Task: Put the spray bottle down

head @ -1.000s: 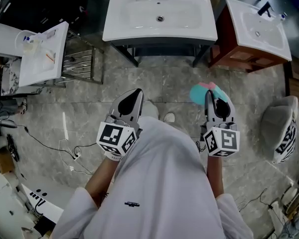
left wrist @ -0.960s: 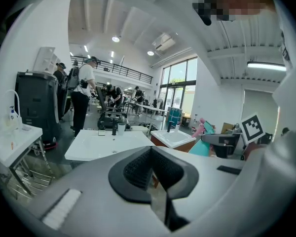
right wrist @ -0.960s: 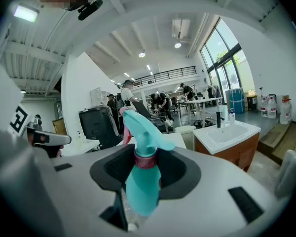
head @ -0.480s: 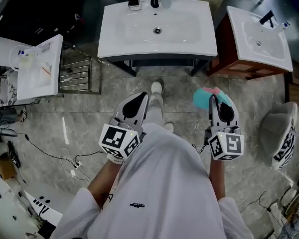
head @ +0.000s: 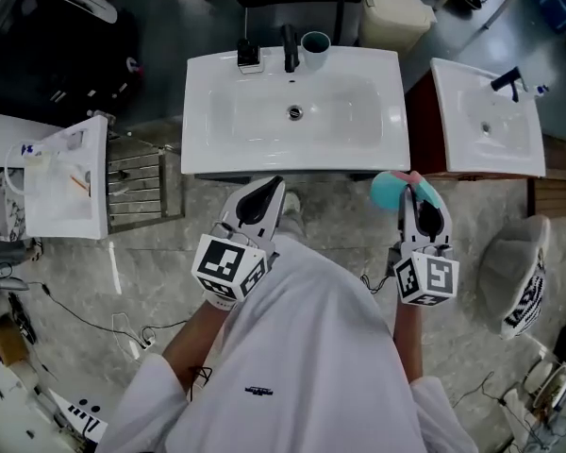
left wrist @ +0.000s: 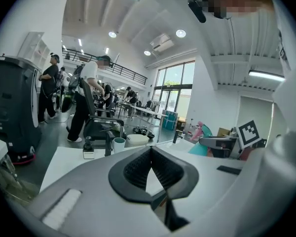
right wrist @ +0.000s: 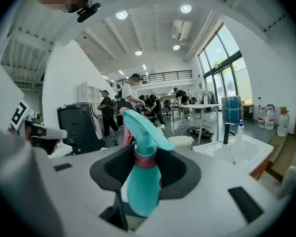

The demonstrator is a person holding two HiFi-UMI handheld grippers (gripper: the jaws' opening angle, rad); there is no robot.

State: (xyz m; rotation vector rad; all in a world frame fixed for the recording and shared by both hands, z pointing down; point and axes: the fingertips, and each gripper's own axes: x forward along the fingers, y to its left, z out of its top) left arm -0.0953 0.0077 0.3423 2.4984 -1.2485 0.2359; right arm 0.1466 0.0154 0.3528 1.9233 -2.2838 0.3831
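**Nearest.** White garment (head: 302, 366) of the person, filling the lower middle of the head view. One pale shoe (head: 291, 206) showed past its hem on the grey stone floor (head: 340, 173).

**Left gripper** (head: 268, 189) — jaws closed tip to tip with nothing between them, held over the floor just short of the basin.

**Right gripper** (head: 413, 196) — clamped on the teal spray bottle (right wrist: 140, 181). The jaws gripped its body below the pink collar, with the nozzle head standing clear above them. The bottle was upright and carried in the air, near the basin's front right corner and resting on nothing.

**Ahead.** White washbasin (head: 217, 149), its front rim just beyond both gripper tips. On the back ledge stood a black faucet (head: 290, 50), with a cup (head: 315, 43) just to its right and a small dispenser (head: 248, 57) to its left.

**Right side.** Second basin (head: 472, 149) on a reddish-brown cabinet (head: 420, 102).

**Left side.** Metal rack (head: 137, 182) beside a white tray (head: 61, 187). Loose cables (head: 94, 314) trailed over the floor.

**Behind the washbasin.** Beige bin (head: 396, 12).

**Farthest, in the gripper views.** People (right wrist: 133, 102) standing beside a black machine (right wrist: 76, 127), then long tables and tall windows (right wrist: 222, 58).
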